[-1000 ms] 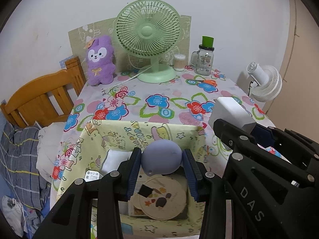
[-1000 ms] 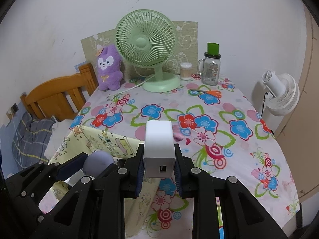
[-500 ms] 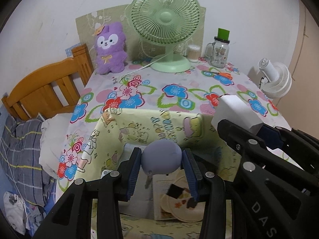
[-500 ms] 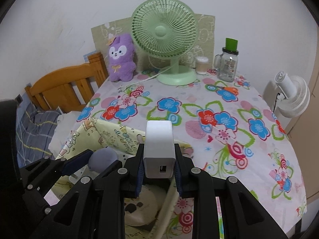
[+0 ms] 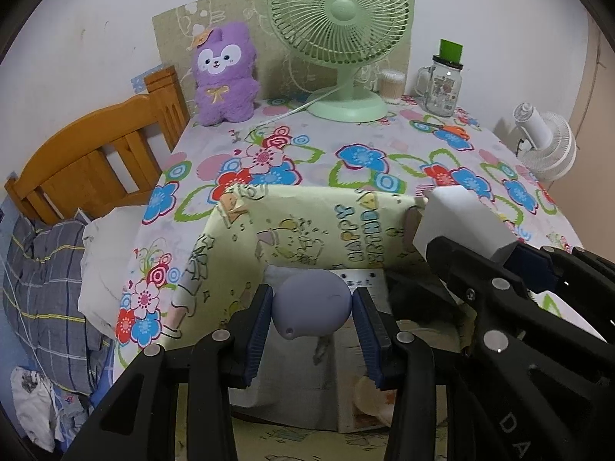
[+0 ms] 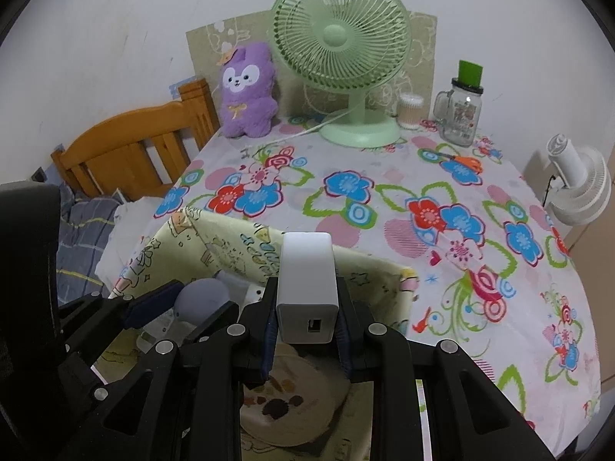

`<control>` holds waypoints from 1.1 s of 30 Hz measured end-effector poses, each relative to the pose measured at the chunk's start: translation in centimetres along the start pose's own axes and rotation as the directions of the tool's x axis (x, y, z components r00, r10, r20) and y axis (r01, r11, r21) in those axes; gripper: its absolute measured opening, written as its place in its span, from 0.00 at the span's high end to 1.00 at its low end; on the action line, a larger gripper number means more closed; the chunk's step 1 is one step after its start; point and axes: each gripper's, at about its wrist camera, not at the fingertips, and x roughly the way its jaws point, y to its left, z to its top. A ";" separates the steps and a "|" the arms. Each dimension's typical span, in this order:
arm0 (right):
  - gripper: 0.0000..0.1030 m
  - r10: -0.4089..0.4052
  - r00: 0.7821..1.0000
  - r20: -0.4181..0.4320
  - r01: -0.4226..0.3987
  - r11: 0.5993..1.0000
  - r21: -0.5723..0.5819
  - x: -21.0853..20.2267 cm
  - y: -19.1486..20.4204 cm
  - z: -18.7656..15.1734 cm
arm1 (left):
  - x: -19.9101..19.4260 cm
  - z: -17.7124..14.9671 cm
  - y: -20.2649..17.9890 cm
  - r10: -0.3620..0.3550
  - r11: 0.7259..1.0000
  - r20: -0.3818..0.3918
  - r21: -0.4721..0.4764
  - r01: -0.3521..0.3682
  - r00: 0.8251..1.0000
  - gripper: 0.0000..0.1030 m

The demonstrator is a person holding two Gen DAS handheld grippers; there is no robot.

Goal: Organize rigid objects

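Observation:
My left gripper [image 5: 312,306] is shut on a rounded grey-purple object [image 5: 312,309], its blue pads pressing both sides. It hangs over the open yellow cartoon-print storage box [image 5: 307,226] at the near edge of the table. My right gripper [image 6: 306,299] is shut on a white rectangular charger block [image 6: 306,284] with a port facing the camera. It also hovers above the box [image 6: 230,246], just right of the left gripper [image 6: 184,303]. Inside the box lie a white carton [image 5: 296,376] and a round beige item with brown spots [image 6: 292,403].
A green desk fan [image 6: 342,53], a purple plush toy [image 6: 248,88], a cotton-swab jar [image 6: 410,111] and a glass mug jar with a green lid [image 6: 461,111] stand along the back of the flowered tablecloth [image 6: 384,199]. A wooden bed frame [image 5: 96,153] is at left, a white fan [image 6: 580,184] at right.
Both grippers have moved forward and down over the yellow box, each keeping its hold. The box interior now fills more of the lower views.

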 end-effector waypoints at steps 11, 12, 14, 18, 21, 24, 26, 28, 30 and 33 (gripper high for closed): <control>0.72 0.025 0.999 -0.037 -0.025 1.000 -0.003 1.5 0.8 -0.1 | 0.5 -0.2 1.0 0.016 1.000 0.002 0.019 -0.016 1.000 0.36; 0.72 0.027 0.999 -0.041 -0.027 1.000 -0.001 1.6 0.8 -0.1 | 0.5 -0.2 1.1 0.007 1.000 0.006 0.021 -0.007 1.000 0.33; 0.72 0.034 0.998 -0.048 -0.034 0.999 0.004 1.8 0.8 -0.1 | 0.6 -0.2 1.0 -0.008 1.000 0.005 0.028 0.008 1.000 0.30; 0.72 0.050 0.997 -0.060 -0.049 0.999 0.012 2.0 0.7 -0.1 | 0.5 -0.2 0.9 -0.028 0.999 0.001 0.034 0.028 1.000 0.23; 0.71 0.052 0.997 -0.064 -0.052 0.999 0.012 1.9 0.7 -0.1 | 0.3 -0.2 0.8 -0.038 0.999 -0.002 0.030 0.038 0.999 0.19; 0.68 0.052 0.997 -0.053 -0.052 0.999 -0.002 1.5 0.8 -0.1 | 0.0 -0.4 0.7 -0.043 0.999 0.007 0.025 0.043 0.999 0.16; 0.57 0.050 0.998 -0.048 -0.051 0.999 -0.009 1.2 0.8 -0.1 | -0.3 -0.5 0.6 -0.044 0.999 0.011 0.023 0.043 0.999 0.14; 0.44 0.040 0.999 -0.029 -0.041 0.999 -0.011 0.6 0.6 -0.2 | -0.7 -0.5 0.5 -0.048 0.999 0.018 0.022 0.047 0.999 0.12; 0.37 0.028 1.000 -0.010 -0.028 1.000 -0.012 0.1 0.5 -0.3 | -1.1 -0.5 0.3 -0.051 0.998 0.031 0.025 0.050 0.998 0.11; 0.32 0.014 1.000 0.008 -0.013 1.000 -0.018 -0.7 0.2 -0.3 | -1.7 -0.6 -0.1 -0.059 0.998 0.039 0.026 0.058 0.997 0.08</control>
